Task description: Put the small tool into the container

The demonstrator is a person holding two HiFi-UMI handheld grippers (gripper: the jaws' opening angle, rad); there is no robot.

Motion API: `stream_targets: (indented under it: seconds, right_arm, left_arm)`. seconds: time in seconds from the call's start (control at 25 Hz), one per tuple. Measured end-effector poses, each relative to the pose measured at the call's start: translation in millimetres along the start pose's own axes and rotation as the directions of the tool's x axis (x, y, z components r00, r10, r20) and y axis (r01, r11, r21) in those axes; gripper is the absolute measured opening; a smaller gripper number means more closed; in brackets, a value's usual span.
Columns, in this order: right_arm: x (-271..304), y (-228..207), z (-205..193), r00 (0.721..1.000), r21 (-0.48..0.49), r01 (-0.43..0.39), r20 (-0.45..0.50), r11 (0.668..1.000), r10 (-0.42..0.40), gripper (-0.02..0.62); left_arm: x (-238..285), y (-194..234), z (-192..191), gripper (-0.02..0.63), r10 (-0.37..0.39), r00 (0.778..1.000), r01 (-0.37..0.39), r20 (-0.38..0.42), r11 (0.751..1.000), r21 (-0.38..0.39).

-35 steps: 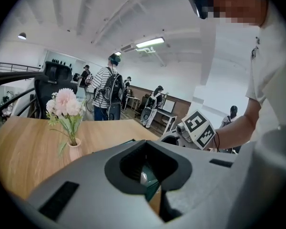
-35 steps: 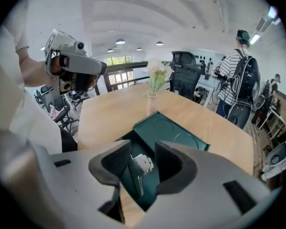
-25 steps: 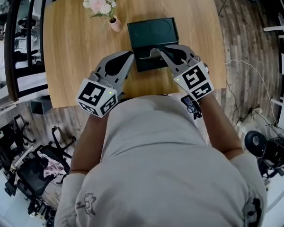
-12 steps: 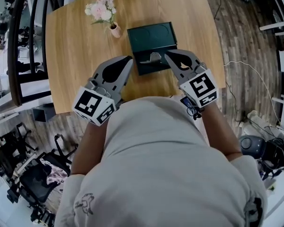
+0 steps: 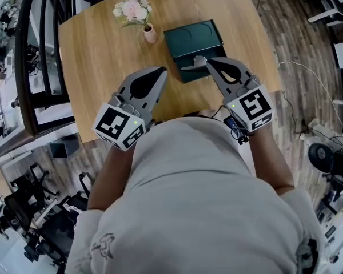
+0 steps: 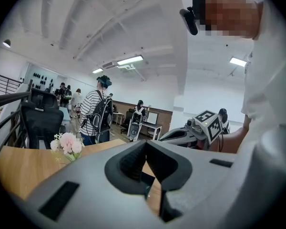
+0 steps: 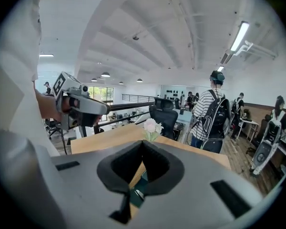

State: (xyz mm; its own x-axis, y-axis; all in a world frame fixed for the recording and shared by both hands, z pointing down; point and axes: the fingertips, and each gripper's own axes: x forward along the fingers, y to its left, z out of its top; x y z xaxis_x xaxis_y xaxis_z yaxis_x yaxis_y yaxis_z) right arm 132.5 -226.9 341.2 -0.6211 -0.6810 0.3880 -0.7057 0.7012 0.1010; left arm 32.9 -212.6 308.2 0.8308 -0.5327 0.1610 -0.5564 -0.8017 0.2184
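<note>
The person is standing at the table, leaning over it with both forearms reaching forward and a gripper in each hand. The right gripper is pointing forward and to the left over the near half of the open container, with its marker cube towards the body. Its jaws are pressing together, and its own view is showing nothing between the pads. The tool, small and silvery, is lying in the container's near half, just beyond the right gripper's tip. Whether the tip is touching it cannot be told. In the right gripper view a bit of green container is showing through the gap under the pads.

The left gripper is hovering over bare table left of the container, angling forward and to the right. Its jaws are also meeting at the tips, with nothing in them. The flowers are standing beyond, near the container's far left corner.
</note>
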Motion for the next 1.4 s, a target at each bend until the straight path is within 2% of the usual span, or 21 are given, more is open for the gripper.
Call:
stream_targets:
  seconds: [0.4,0.72,1.08,1.4]
  right_arm:
    - [-9.1,97.1,8.9,0.989,0.065,0.150,-0.006,0.986,-0.150,0.006]
    - [-37.7,159.9,0.7,0.975,0.123,0.221,-0.020,0.967,-0.221,0.006]
    - [-83.6,180.0,-11.9,0.962,0.135,0.272,-0.031,0.953,-0.270,0.006]
    - [-135.0,182.1,-22.1,0.966,0.130,0.257,0.007,0.958,-0.260,0.006]
  left_arm:
    - [-106.7,-1.0,-25.6,0.006,-0.106,0.994,0.107,-0.039,0.994,0.011]
    - [-152.3,-20.3,-50.3,0.006,-0.180,0.981,0.180,-0.069,0.984,-0.012]
    - [-157.3,-58.8,-67.5,0.006,-0.233,0.969,0.233,-0.087,0.972,-0.013]
    - [-147.2,-103.5,-63.6,0.006,-0.200,0.977,0.202,-0.077,0.979,0.010]
